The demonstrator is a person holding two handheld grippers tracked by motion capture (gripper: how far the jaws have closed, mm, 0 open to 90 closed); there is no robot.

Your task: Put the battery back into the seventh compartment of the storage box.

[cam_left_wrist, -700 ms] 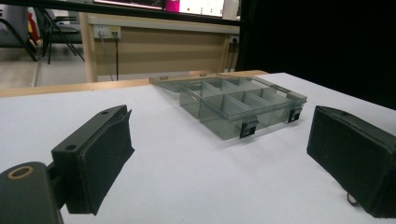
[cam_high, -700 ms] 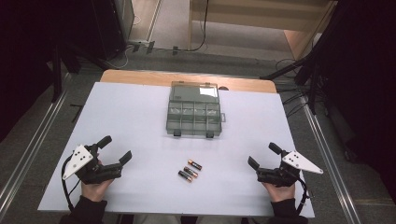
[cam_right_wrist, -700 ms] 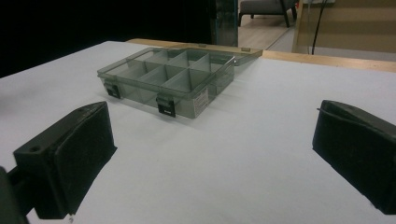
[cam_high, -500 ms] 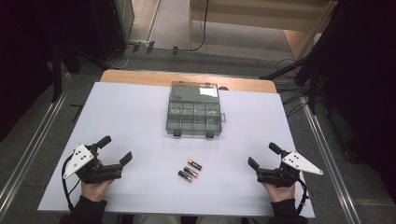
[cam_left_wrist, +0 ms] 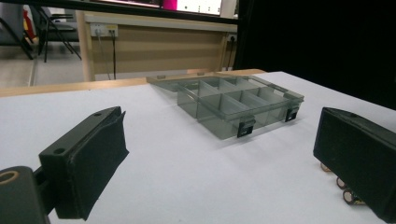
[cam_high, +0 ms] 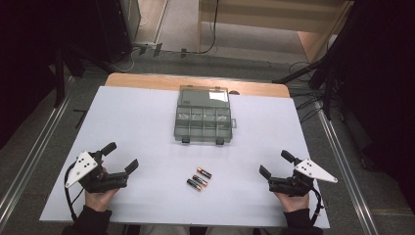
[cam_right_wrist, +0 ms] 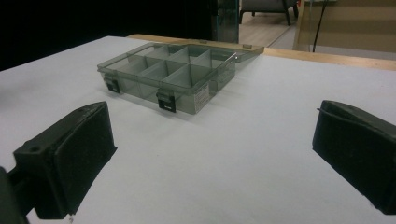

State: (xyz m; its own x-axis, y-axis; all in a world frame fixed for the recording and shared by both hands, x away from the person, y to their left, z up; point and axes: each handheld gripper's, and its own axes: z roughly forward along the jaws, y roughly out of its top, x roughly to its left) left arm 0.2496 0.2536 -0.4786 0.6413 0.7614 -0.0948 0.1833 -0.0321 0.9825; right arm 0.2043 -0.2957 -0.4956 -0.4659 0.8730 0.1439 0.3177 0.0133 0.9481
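Note:
A clear grey compartment box (cam_high: 203,120) lies open at the middle back of the white table (cam_high: 147,122), its lid folded back flat. Its compartments look empty (cam_left_wrist: 238,100) (cam_right_wrist: 170,72). Three batteries (cam_high: 198,178) lie side by side in front of it; their ends peek out beside my left gripper's right jaw (cam_left_wrist: 341,184). My left gripper (cam_high: 121,157) rests open at the front left, nothing between its jaws. My right gripper (cam_high: 276,164) rests open at the front right, also holding nothing.
A wooden strip (cam_high: 147,81) runs along the table's far edge. Metal rails (cam_high: 34,156) flank both sides of the table. Cables (cam_high: 205,46) lie on the floor behind, in front of a wooden cabinet (cam_high: 274,19).

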